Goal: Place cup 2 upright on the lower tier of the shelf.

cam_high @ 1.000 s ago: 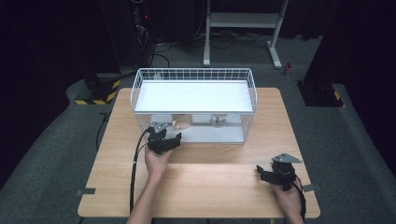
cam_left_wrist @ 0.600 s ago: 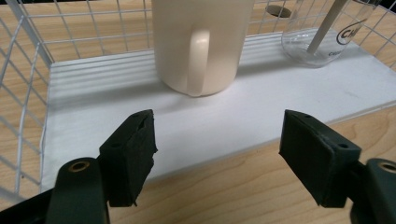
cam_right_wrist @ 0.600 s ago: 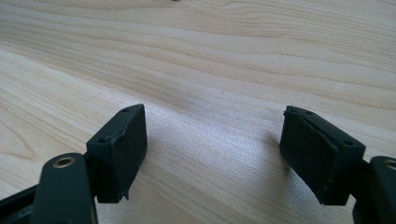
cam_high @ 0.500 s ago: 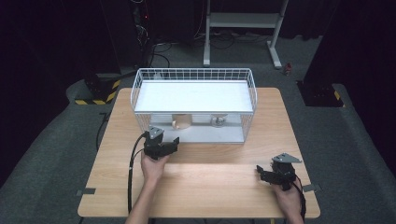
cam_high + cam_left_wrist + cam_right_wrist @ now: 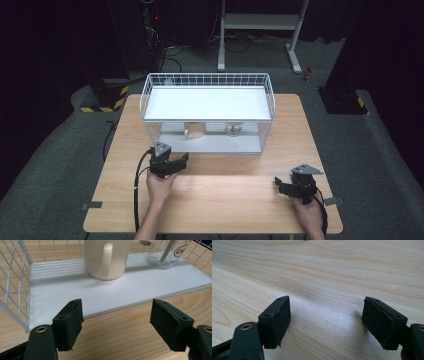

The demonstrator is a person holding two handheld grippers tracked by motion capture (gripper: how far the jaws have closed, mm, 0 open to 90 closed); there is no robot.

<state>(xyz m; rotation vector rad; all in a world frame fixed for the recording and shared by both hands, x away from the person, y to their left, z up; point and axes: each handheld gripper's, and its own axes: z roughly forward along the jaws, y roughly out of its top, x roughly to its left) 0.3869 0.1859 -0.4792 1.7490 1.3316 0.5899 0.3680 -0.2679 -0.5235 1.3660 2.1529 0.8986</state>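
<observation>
A white wire rack [image 5: 207, 80] stands at the back of the wooden table [image 5: 220, 200]. On its lower white shelf [image 5: 100, 295] stand a cream mug [image 5: 194, 131] [image 5: 107, 257], handle toward me, and to its right a clear glass [image 5: 233, 129] [image 5: 167, 253] with a white stick in it. My left gripper [image 5: 176, 161] [image 5: 117, 320] is open just in front of the shelf's front edge, aimed at the mug, with nothing between its pads. My right gripper [image 5: 281, 187] [image 5: 327, 320] is open low over bare wood near the table's front right.
The rack's upper white shelf [image 5: 207, 102] covers the mug and glass from above. Wire mesh [image 5: 15, 277] closes the rack's left end. A black cable [image 5: 136, 195] trails from the left gripper over the front edge. Beyond the table stand a metal frame [image 5: 260, 22] and dark equipment.
My left gripper has drawn back from the rack toward the person and slightly left, still open. The right gripper has stayed in place.
</observation>
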